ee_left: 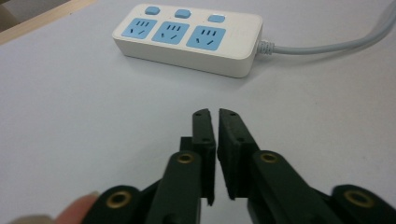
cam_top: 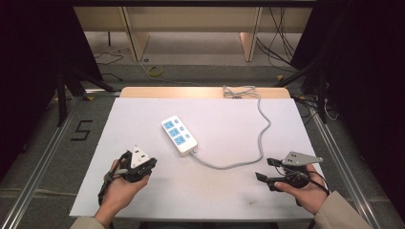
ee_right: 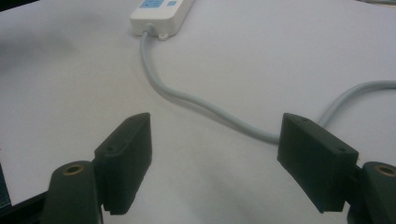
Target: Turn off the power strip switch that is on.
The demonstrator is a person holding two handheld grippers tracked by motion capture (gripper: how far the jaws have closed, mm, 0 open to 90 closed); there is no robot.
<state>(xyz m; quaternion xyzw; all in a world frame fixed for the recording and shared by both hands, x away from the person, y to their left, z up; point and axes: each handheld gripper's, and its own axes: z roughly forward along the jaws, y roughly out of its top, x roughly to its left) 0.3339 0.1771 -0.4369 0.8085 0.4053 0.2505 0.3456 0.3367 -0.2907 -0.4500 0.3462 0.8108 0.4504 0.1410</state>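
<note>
Bench: white sheet over wood, dark room around.
Power strip: white with blue sockets, mid-bench, lying flat, angled; nothing touching it.
Cable: grey cable loops right and runs off the far edge.
Left gripper: jaws together, empty, aimed at the strip, short of it.
Right gripper: jaws apart, empty, over the cable's near bend.
Step, judged: approach; open the left before reaching, take the strip across its narrow sides, keep the cable slack.

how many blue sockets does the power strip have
3, in a row along the power strip: left socket, middle socket, right socket nearest its cord.
</note>
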